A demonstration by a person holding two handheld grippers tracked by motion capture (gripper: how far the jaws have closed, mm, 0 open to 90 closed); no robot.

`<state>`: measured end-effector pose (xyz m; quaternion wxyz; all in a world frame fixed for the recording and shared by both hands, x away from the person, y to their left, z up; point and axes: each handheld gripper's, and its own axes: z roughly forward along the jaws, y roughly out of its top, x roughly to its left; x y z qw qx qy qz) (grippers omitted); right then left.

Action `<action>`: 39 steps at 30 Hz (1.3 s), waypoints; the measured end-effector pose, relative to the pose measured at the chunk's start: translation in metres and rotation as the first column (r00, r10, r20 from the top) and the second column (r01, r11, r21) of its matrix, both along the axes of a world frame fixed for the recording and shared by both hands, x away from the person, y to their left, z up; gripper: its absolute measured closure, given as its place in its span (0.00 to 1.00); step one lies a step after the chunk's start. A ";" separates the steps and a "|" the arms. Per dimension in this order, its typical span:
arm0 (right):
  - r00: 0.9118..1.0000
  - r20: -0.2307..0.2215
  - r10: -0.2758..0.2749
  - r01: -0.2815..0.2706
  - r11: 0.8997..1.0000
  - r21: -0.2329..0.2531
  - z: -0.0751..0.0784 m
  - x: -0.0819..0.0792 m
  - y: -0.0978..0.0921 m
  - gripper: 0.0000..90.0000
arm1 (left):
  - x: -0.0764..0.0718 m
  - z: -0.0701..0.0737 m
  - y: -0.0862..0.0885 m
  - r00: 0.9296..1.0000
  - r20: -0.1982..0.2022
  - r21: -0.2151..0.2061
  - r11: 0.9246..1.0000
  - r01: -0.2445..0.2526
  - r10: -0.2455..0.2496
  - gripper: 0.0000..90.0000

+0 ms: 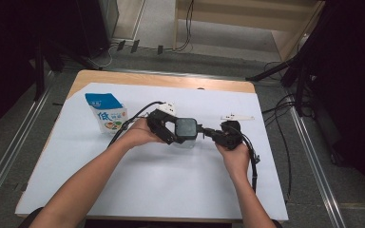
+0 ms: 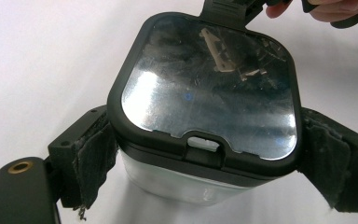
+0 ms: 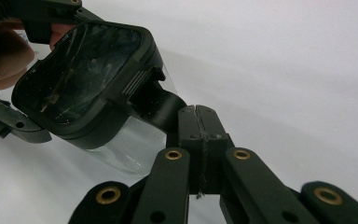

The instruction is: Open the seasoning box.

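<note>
A clear plastic container with a dark, glossy square lid (image 1: 186, 128) stands mid-table on the white sheet. My left gripper (image 1: 177, 135) is shut on it, and the padded fingers (image 2: 91, 158) press its two opposite sides just under the lid (image 2: 209, 88). From the right, my right gripper (image 1: 208, 132) meets the lid's far edge. Its jaws are closed together (image 3: 197, 119) on the black latch tab (image 3: 161, 105), which sticks out from the lid (image 3: 81, 70). The clear body (image 3: 126, 147) shows below the lid, and I cannot see its contents.
A blue and white carton (image 1: 107, 113) stands upright to the left of the container. A small white flat piece (image 1: 237, 117) lies behind the right gripper. The white sheet (image 1: 171, 180) covers the wooden table. Cables trail off the right edge.
</note>
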<state>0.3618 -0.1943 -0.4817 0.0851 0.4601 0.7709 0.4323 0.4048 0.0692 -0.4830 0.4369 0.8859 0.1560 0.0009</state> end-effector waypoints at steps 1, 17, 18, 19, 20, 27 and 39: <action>1.000 -0.002 -0.002 0.002 1.000 -0.003 0.000 0.000 0.001 1.00 | 0.000 0.001 0.001 1.000 0.000 -0.001 1.000 -0.001 0.001 0.14; 1.000 -0.003 0.007 -0.007 1.000 -0.005 0.001 -0.001 0.003 1.00 | -0.001 0.011 0.004 1.000 0.016 0.001 1.000 0.006 -0.006 0.16; 1.000 -0.003 0.007 -0.007 1.000 -0.005 0.001 -0.001 0.003 1.00 | -0.001 0.012 0.004 1.000 0.014 0.002 1.000 0.011 -0.011 0.16; 1.000 -0.003 0.007 -0.007 1.000 -0.003 0.000 -0.001 0.003 1.00 | -0.002 0.012 0.004 1.000 0.015 -0.004 1.000 0.006 -0.006 0.16; 1.000 -0.001 0.009 -0.009 1.000 -0.002 0.001 -0.001 0.003 1.00 | -0.001 0.013 0.004 1.000 0.015 -0.002 1.000 0.009 -0.009 0.16; 1.000 -0.001 0.010 -0.010 1.000 0.000 0.001 -0.001 0.003 1.00 | -0.001 0.015 0.004 1.000 0.015 0.006 1.000 0.011 -0.011 0.16; 1.000 0.001 0.011 -0.011 1.000 0.005 0.002 -0.001 0.003 1.00 | -0.003 0.021 0.009 0.999 0.040 0.001 1.000 0.021 -0.021 0.18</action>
